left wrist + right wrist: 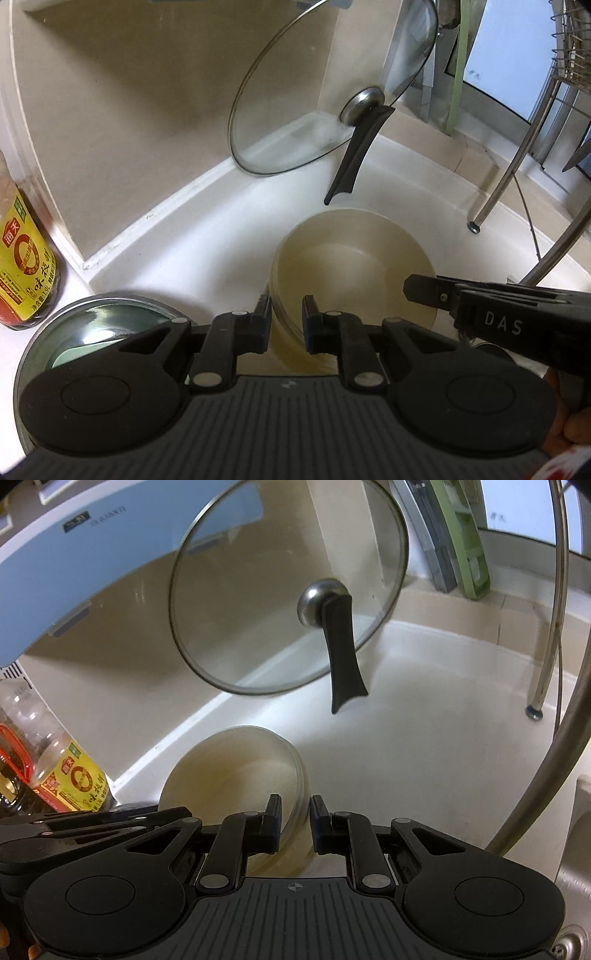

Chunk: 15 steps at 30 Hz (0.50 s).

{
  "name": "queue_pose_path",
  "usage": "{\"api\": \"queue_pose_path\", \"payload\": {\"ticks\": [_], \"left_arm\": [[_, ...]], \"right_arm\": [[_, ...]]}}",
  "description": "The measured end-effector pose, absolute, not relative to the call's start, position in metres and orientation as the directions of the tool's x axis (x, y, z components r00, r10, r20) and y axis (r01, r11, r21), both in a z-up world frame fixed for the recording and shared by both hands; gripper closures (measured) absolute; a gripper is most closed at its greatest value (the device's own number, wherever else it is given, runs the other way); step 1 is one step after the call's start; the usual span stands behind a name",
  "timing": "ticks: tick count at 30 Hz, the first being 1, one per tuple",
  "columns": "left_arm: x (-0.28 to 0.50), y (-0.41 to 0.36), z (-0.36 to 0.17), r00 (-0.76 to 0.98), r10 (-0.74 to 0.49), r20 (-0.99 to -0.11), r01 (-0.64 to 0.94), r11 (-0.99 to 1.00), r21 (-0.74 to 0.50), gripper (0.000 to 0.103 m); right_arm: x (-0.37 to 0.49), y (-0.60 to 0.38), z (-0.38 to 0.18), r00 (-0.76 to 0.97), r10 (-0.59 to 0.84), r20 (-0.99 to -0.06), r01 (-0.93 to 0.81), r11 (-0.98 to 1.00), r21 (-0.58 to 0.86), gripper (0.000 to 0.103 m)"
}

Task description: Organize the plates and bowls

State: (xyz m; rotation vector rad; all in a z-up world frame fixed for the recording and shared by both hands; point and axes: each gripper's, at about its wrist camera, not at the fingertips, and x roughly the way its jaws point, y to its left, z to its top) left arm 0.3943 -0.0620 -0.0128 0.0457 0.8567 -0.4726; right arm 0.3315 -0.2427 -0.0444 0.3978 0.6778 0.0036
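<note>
A stack of cream bowls (pixel 354 258) sits nested over the white counter, held from both sides. My left gripper (pixel 287 310) is shut on the stack's left rim, whose layered edges show between the pads. In the right wrist view the same bowls (pixel 229 768) look tilted, and my right gripper (pixel 295 808) is shut on their right rim. The right gripper's fingertip (pixel 424 291) reaches over the bowls from the right in the left wrist view. The left gripper's arm (pixel 74 827) shows at the lower left of the right wrist view. Whether the stack touches the counter I cannot tell.
A glass pan lid (pixel 325 92) (pixel 277 590) with a black handle leans in the corner behind. A sauce bottle (pixel 26 266) (pixel 77 782) stands at the left. A lidded steel pot (pixel 103 317) is near left. Dish rack legs (pixel 498 184) (pixel 546 646) stand at the right.
</note>
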Motion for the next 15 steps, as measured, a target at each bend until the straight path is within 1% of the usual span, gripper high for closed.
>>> {"api": "queue_pose_path", "payload": {"ticks": [15], "left_arm": [[0.3989,-0.0621,-0.0217,0.526,-0.377,-0.763,0.409,0.898,-0.161,0.088]], "right_arm": [[0.3387,-0.2434,-0.0543,0.751,0.146,-0.644,0.151,0.911,0.383,0.086]]}}
